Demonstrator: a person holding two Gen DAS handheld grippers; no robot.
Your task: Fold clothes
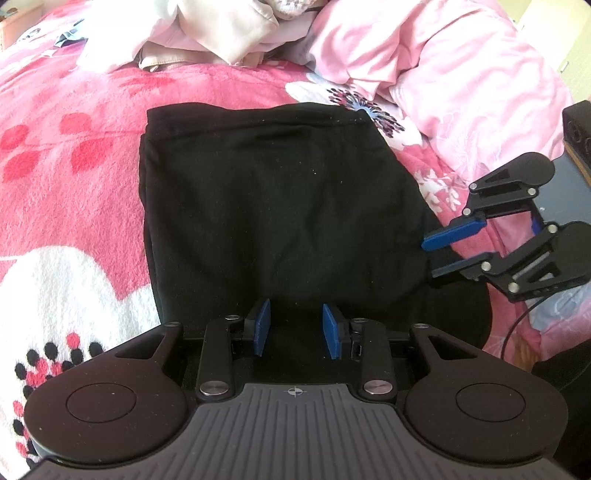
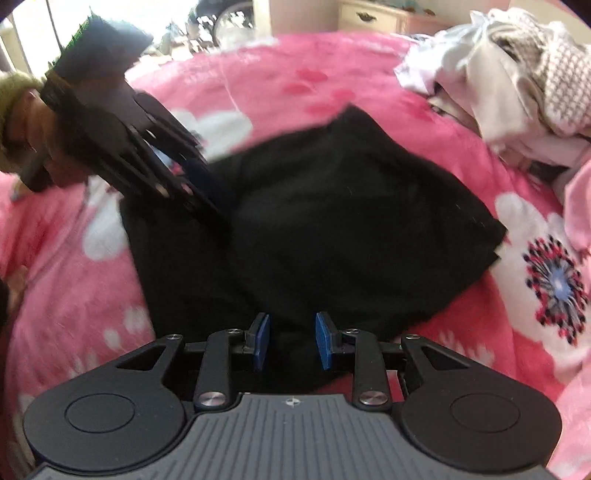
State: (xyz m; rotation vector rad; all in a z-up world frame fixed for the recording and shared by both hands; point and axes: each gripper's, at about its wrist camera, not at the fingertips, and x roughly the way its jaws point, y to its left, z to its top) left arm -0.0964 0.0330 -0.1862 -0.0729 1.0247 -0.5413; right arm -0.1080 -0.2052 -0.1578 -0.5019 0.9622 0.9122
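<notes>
While both tools (image 1: 297, 330) (image 2: 291, 341) are held part-open over the garment (image 1: 280, 206), its near edge should be pinched evenly before folding.

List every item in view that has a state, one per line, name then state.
Black garment: folded into a rough rectangle, lying flat on the bed.
Pile of pale clothes: unfolded, heaped beyond the garment.
Pink quilt: bunched up at the bed's far side.
Left hand-held gripper: open over the garment's near edge, gripping nothing.
Right hand-held gripper: open over the garment's edge, pads apart.
</notes>
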